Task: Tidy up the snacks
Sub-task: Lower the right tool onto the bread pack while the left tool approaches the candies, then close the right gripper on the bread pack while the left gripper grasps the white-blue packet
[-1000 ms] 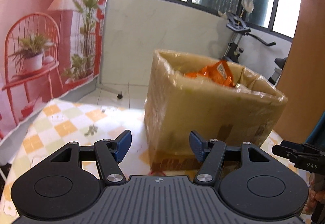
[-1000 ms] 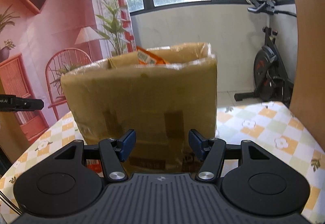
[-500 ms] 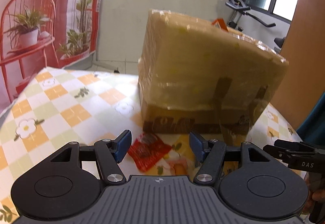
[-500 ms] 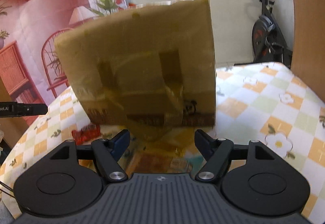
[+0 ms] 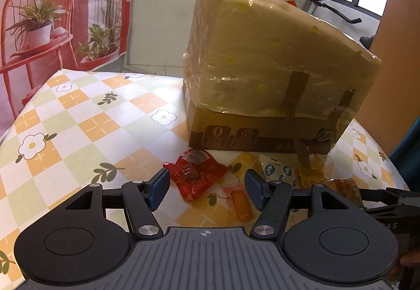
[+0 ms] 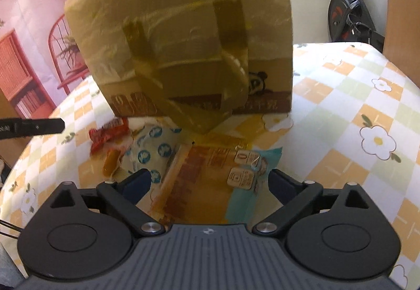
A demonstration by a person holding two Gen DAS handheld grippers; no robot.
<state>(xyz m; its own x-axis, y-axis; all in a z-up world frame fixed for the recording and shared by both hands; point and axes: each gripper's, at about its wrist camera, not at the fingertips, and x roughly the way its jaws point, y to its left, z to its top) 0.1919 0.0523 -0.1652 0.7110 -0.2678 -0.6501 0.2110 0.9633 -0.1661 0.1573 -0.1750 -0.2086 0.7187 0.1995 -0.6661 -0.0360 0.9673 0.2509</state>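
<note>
A cardboard box (image 5: 273,74) wrapped in yellowish plastic stands on the checked tablecloth; it also shows in the right wrist view (image 6: 189,35). In front of it lie snacks: a red packet (image 5: 197,171), an orange sausage-shaped snack (image 5: 241,204), a white packet with blue circles (image 6: 149,148) and a large orange and teal bag (image 6: 212,177). My left gripper (image 5: 206,188) is open, just above the red packet. My right gripper (image 6: 210,182) is open over the large bag, its fingers on either side of it.
The table (image 5: 78,119) has a flowered orange and green cloth. An exercise bike (image 6: 349,19) stands beyond the table's far edge. A wooden panel (image 6: 401,1) rises at the right. A red printed backdrop (image 5: 39,14) hangs at the left.
Both grippers have dropped and tilted down toward the table. The snacks in front of the box have come into view. The right gripper's jaws have opened wider.
</note>
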